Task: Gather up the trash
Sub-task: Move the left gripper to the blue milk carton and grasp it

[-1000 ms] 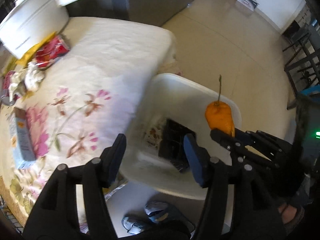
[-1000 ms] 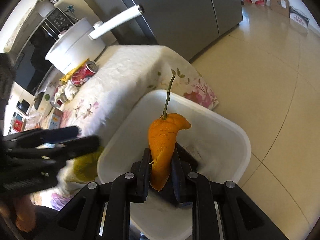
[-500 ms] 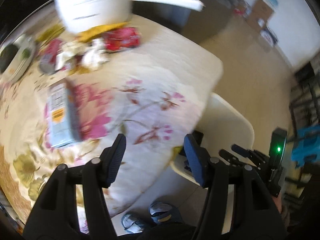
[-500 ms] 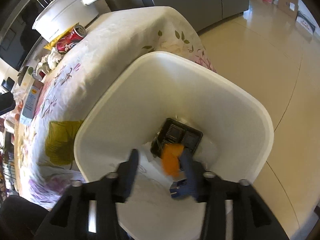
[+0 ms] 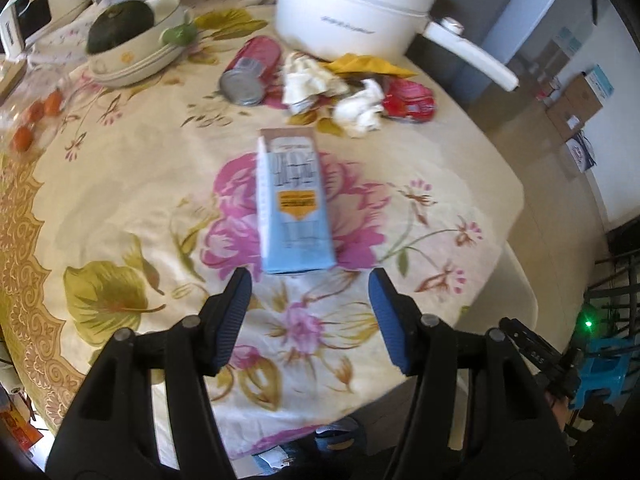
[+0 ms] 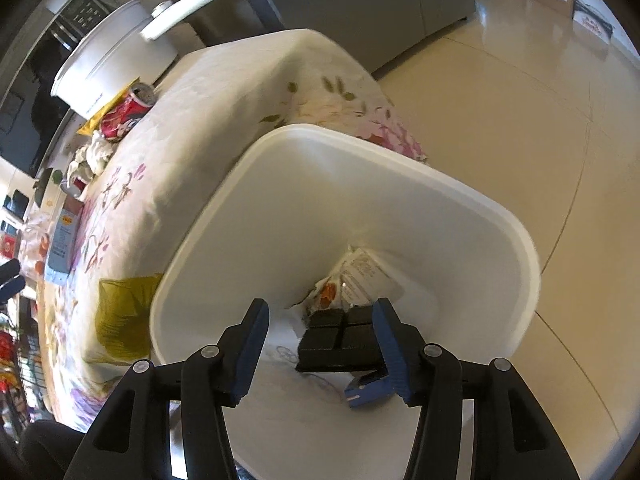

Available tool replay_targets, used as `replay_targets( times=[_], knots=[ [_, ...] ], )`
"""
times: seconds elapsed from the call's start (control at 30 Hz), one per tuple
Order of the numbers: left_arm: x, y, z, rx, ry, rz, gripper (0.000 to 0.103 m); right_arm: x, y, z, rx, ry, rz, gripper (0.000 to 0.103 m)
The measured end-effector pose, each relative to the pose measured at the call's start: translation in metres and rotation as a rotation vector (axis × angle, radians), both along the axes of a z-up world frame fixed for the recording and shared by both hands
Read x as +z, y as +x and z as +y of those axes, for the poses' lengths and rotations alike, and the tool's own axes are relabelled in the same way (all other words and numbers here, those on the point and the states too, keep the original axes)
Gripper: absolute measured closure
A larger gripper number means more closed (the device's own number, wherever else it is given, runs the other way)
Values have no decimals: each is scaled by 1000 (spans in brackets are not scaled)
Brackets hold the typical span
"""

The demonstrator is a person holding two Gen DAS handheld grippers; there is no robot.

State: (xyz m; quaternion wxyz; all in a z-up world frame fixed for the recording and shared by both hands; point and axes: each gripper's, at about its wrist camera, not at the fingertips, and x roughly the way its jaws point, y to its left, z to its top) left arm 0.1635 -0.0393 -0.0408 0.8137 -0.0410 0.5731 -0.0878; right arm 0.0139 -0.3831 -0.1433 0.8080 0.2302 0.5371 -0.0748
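The trash lies in two places. On the worktop (image 5: 132,184) with its flowery cloth a blue carton (image 5: 294,208) lies flat, just past the left tongs (image 5: 310,300); those tongs are spread wide and hold nothing; the carton's near end sits between the two blue pads (image 5: 230,320) but a bit farther out, not touching them. Behind the carton lies a small heap: a red can (image 5: 250,72) on its side, two balls of crumpled white paper (image 5: 360,108), a yellow wrapper (image 5: 368,64) and a squashed red can (image 5: 410,98). A big white pot (image 5: 352,8) with a long handle stands behind the heap. To the left sit stacked bowls (image 5: 136,54) with a dark green round thing inside; small orange fruits (image 5: 36,116) lie near the left edge.

The white bin (image 6: 400,184) stands on the floor (image 6: 520,100) right beside the worktop. The right tongs (image 6: 320,336) hang over it, spread wide, gripping nothing. Down in the bin lie a black tray (image 6: 338,340), a printed packet (image 6: 356,276) and a small blue bit (image 6: 366,392).
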Motion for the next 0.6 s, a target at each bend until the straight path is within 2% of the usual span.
replay_targets(
  times=[0.37, 0.6],
  knots=[
    [-22, 21, 32, 100, -29, 38, 38, 26, 26, 30, 95, -17, -54, 48],
    [-29, 41, 13, 67, -7, 46, 32, 35, 59, 63, 184, -39, -73, 48]
  ],
)
